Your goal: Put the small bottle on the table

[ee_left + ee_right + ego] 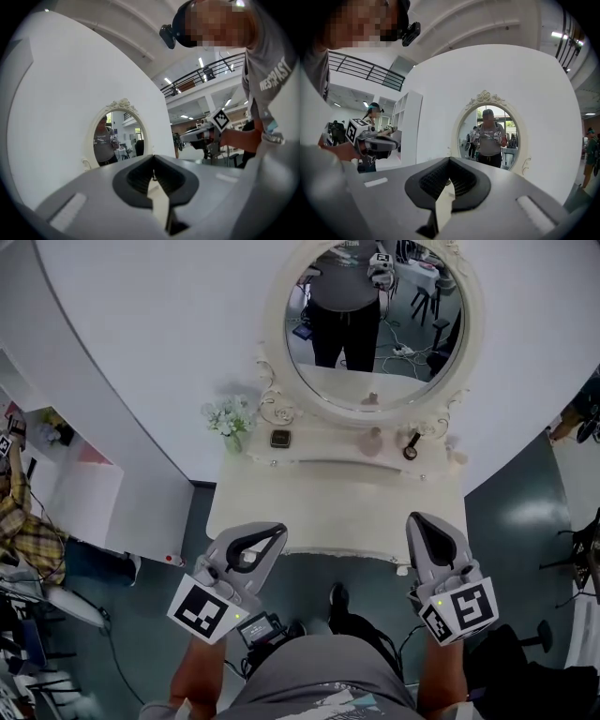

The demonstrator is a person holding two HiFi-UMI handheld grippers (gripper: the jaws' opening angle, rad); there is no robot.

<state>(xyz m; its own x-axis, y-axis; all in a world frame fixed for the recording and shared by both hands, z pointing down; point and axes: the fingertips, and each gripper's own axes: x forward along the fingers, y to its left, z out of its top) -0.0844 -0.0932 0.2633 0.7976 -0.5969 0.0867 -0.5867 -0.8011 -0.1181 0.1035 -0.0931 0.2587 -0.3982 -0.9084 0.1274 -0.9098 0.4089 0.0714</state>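
A small pink bottle (372,442) stands on the raised back shelf of the white dressing table (328,507), just under the oval mirror (373,320). Both grippers hover at the table's near edge, well short of the bottle. My left gripper (279,529) is shut with nothing in it, and its closed tips (153,158) point toward the mirror (119,136). My right gripper (415,518) is likewise shut and empty, its tips (449,160) meeting in front of the mirror (490,136). The bottle does not show in either gripper view.
On the shelf with the bottle stand a vase of pale flowers (230,418), a small dark square jar (280,438) and a dark round item with a handle (411,446). A white shelf unit (84,488) stands at the left. A dark chair (525,652) sits at the lower right.
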